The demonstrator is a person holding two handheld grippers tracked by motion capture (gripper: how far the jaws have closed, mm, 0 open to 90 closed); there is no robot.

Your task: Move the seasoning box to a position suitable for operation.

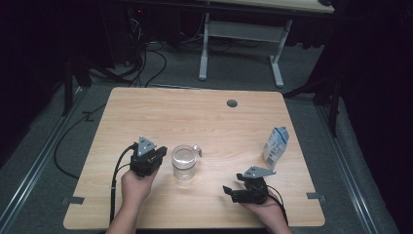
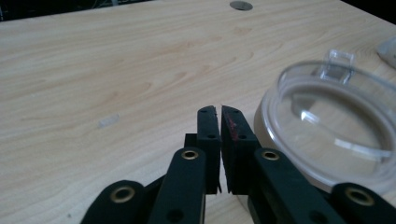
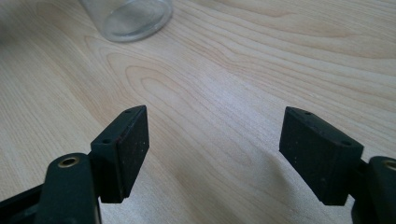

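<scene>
Left gripper [image 1: 157,155]: held in the left hand [image 1: 134,185], near-left part of the table, jaws pointing right toward the jar. In the left gripper view [image 2: 220,135] the two black jaws stand almost together, a thin slit between the pads, nothing in the slit. Clenched, empty.
Left gripper vs jar: fingertips just beside the jar's left side; contact cannot be told from the high view. In its own view the jar rim sits just right of the jaws, apart from the pads.
Right gripper [image 1: 233,184]: held in the right hand [image 1: 265,207], near-right part of the table, jaws pointing left. In the right gripper view [image 3: 212,140] the pads [image 3: 133,149] stand wide apart over bare wood, nothing between them. Released.
Jar [image 1: 185,162]: clear, round, upright, near the table's middle, slightly toward the near edge, between the two grippers. Well apart from the right gripper.
Jar top: a clear lid [image 2: 334,116] with a small raised tab [image 2: 337,63] at the far-right rim.
Jar contents: see-through wall and base [image 3: 133,16]; no contents visible.
Carton [image 1: 276,147]: small blue-and-white carton, upright, right side of the table, just beyond the right gripper. Top looks folded shut; contents hidden.
Table [image 1: 195,112]: light wood, a round grey grommet [image 1: 232,103] near the far edge.
</scene>
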